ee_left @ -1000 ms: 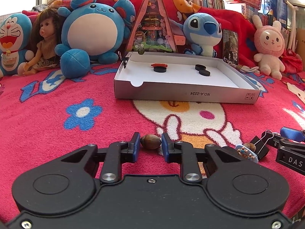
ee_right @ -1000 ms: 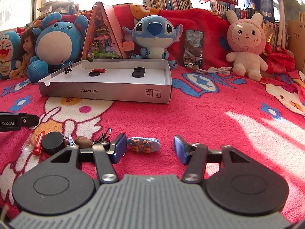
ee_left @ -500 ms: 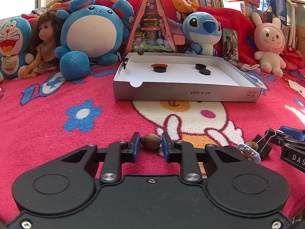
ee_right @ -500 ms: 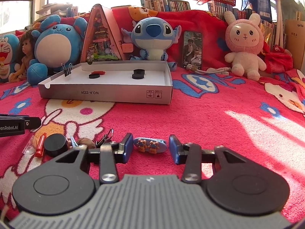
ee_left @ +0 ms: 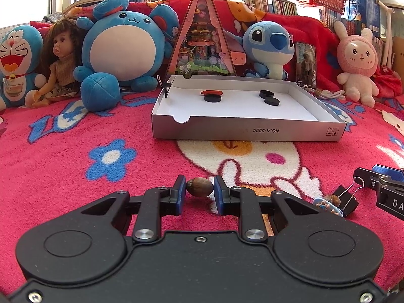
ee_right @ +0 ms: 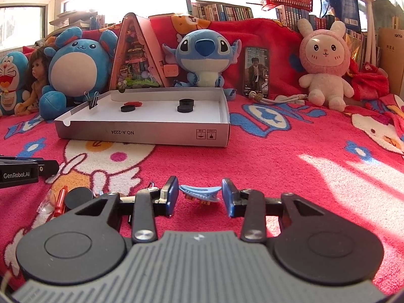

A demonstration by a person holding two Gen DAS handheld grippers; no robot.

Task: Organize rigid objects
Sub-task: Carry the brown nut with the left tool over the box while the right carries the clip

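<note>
Brown nut (ee_left: 199, 187) sits pinched in our left gripper (ee_left: 199, 188). We clamp the blue hair clip (ee_right: 199, 192) endwise in our right gripper (ee_right: 200, 194); the cardboard tray (ee_right: 141, 131) lies at eleven o'clock.

Your left gripper (ee_left: 199, 191) sits low, its blue pads pinching a small brown nut (ee_left: 199, 187). Your right gripper (ee_right: 200, 194), over at 3 o'clock, squeezes a light blue plastic hair clip (ee_right: 199, 192) end to end.

The left gripper (ee_left: 199, 191) has a smooth black body, 2 round caps, silver screws and blue pads. The right gripper (ee_right: 199, 195) matches it, with a ribbed grey centre.
</note>
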